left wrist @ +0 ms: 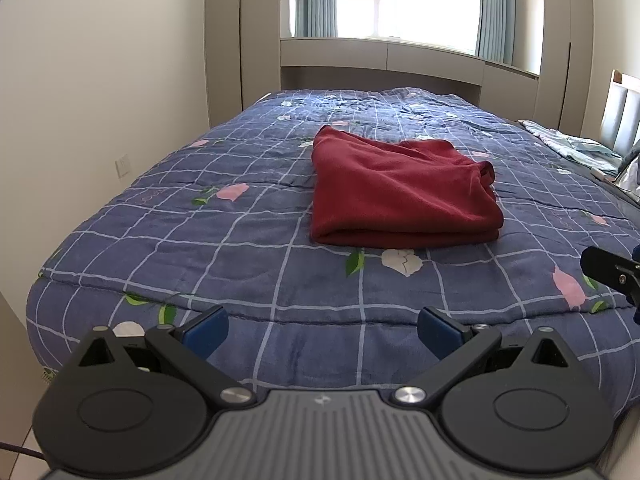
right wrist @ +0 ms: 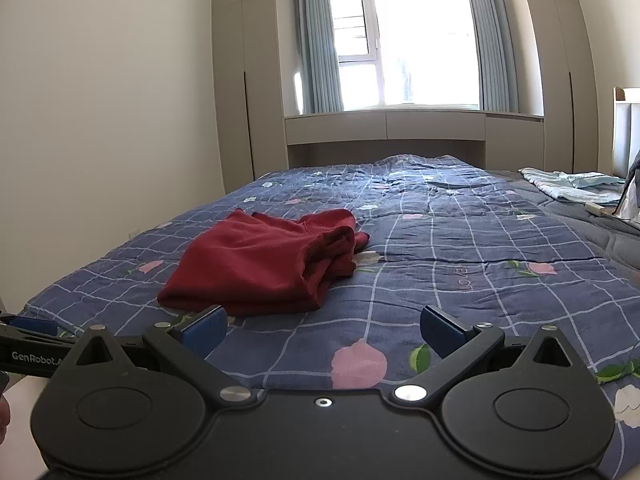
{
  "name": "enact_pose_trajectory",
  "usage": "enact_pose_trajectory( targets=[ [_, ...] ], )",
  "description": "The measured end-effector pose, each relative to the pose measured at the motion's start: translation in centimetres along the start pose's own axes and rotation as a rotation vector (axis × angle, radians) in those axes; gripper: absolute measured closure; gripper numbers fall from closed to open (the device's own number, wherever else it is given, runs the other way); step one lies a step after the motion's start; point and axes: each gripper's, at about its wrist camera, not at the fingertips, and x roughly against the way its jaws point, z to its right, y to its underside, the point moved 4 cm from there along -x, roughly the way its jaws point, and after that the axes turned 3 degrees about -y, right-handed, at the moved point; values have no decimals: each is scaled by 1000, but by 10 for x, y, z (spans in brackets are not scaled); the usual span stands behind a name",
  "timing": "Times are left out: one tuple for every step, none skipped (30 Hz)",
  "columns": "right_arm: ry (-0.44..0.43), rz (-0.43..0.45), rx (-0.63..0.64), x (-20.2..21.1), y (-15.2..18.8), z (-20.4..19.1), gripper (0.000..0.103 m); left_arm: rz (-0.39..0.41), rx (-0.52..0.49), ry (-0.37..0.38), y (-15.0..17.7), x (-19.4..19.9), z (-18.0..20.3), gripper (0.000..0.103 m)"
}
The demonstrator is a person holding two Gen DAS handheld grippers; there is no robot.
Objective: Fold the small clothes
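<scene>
A dark red garment [left wrist: 400, 192] lies folded into a thick rectangle on the blue checked bedspread [left wrist: 240, 264]. In the right wrist view the same red garment [right wrist: 264, 264] sits left of centre, its right edge bunched. My left gripper [left wrist: 322, 334] hangs open over the bed's near edge, well short of the garment, nothing between its blue pads. My right gripper [right wrist: 322, 332] is open too, just in front of the garment's near corner, holding nothing. The right gripper's tip [left wrist: 608, 272] shows at the right edge of the left wrist view.
A light blue cloth [right wrist: 572, 188] lies at the bed's far right by the headboard [left wrist: 624, 120]. Cabinets and a window [right wrist: 404, 44] with curtains stand beyond the bed. A wall runs along the left side. The left gripper's arm [right wrist: 28, 350] shows at the left.
</scene>
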Motion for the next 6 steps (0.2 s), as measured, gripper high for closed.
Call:
enact_pose_trajectory(
  targets=[
    [-1, -3, 0, 0, 1, 0, 1, -1, -1, 1, 0, 0, 0, 0],
    [-2, -4, 0, -1, 1, 0, 1, -2, -1, 1, 0, -1, 0, 0],
    [-3, -7, -1, -1, 1, 0, 1, -3, -1, 1, 0, -1, 0, 0],
    [-3, -9, -1, -1, 2, 0, 1, -5, -2, 2, 0, -1, 0, 0],
    [-3, -10, -1, -3, 2, 0, 1, -6, -3, 3, 0, -2, 0, 0],
    [-3, -12, -2, -3, 2, 0, 1, -8, -4, 2, 1, -2, 1, 0]
  ],
)
